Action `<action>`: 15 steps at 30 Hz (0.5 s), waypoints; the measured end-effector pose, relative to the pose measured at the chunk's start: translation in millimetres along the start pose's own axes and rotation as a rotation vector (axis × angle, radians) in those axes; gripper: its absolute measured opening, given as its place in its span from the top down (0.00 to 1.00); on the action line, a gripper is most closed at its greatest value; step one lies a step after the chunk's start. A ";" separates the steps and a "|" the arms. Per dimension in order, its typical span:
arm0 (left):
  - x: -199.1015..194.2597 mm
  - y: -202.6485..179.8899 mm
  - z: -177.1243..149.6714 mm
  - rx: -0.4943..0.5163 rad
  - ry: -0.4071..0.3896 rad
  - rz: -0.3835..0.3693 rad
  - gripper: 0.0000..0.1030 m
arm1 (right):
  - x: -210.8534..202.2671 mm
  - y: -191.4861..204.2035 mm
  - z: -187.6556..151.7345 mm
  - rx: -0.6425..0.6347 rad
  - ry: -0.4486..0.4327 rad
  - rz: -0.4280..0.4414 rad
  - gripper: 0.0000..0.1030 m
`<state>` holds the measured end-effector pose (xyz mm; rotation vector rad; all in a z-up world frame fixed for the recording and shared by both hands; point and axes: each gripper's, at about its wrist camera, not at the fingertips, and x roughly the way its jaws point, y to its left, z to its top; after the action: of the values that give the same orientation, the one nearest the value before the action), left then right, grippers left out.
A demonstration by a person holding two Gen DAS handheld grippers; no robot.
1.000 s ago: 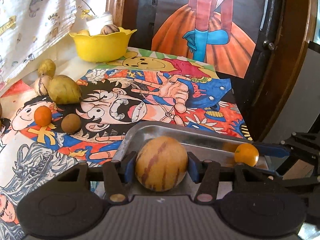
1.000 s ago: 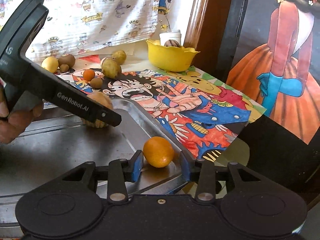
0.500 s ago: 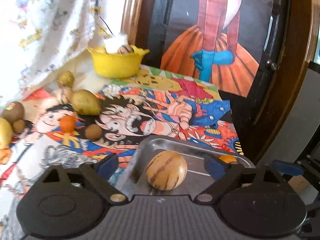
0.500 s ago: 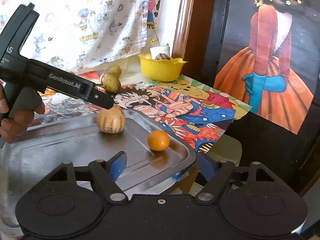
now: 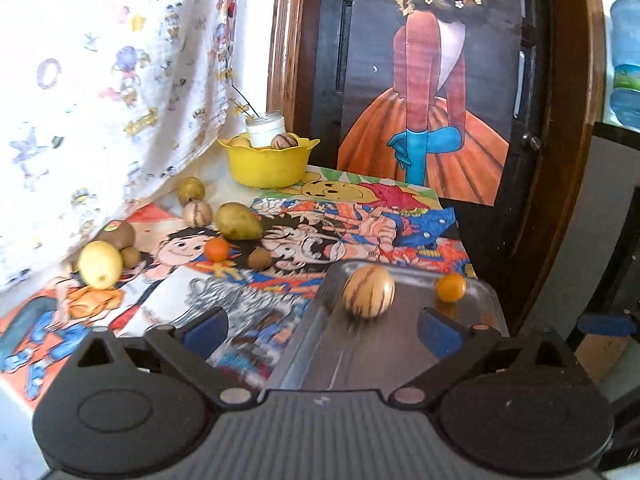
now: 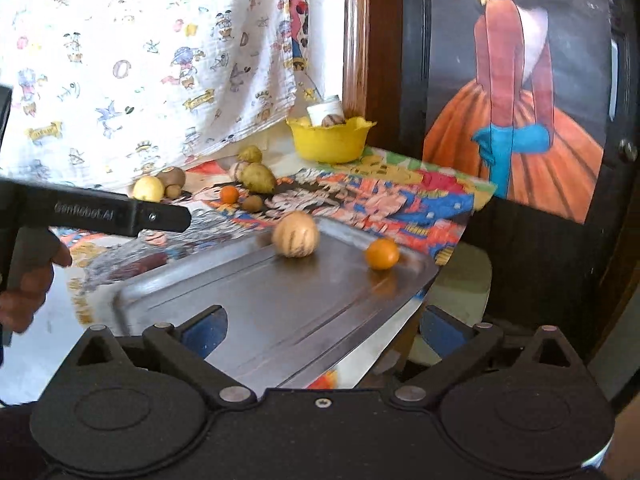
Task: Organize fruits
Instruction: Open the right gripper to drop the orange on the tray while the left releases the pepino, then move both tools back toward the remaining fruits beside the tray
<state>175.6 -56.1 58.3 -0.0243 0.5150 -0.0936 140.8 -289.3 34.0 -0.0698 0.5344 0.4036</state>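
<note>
tray (image 6: 248,300): brushed metal | bowl (image 5: 268,164): glossy yellow plastic | curtain (image 6: 140,60): printed cloth

Blurred lettering, seemingly "GenRobot.AI", along the side of the left gripper (image 6: 120,214) at the scene's left. Round sticker on the brown fruit (image 5: 116,233) at far left, too small to read.

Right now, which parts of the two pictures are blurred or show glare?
Left wrist view: cartoon cloth near the metal tray is motion-smeared; striped melon slightly soft. Right wrist view: tray's near-left rim is blurred, curtain brightly backlit.
</note>
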 end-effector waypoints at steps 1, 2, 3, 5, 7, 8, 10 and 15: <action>-6.3 2.4 -3.4 0.004 0.000 0.000 0.01 | -3.3 4.2 -1.5 0.007 0.009 0.000 0.01; -12.0 4.8 -6.8 0.005 0.000 0.000 0.01 | -6.4 8.8 -3.0 0.011 0.020 -0.001 0.01; -18.1 7.7 -10.4 0.007 0.000 0.001 0.01 | -10.3 15.1 -5.1 0.010 0.032 0.001 0.01; -29.4 12.7 -17.6 0.009 0.003 0.002 0.01 | -15.3 24.5 -7.8 0.003 0.053 0.006 0.01; -40.4 19.6 -24.3 0.008 0.010 0.007 0.01 | -19.7 34.4 -10.6 -0.004 0.083 0.011 0.01; -44.8 22.7 -27.2 0.006 0.013 0.010 0.01 | -21.0 38.3 -12.0 -0.007 0.100 0.016 0.01; -52.0 29.6 -32.2 0.004 0.023 0.012 0.00 | -22.9 47.6 -14.0 -0.014 0.133 0.031 0.01; -69.0 44.0 -45.4 0.032 0.030 0.044 0.01 | -22.0 66.8 -11.1 -0.053 0.183 0.053 0.01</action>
<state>97.1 -5.7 50.6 0.0202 0.5441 -0.0591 92.0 -237.7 38.3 -0.1450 0.7072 0.4655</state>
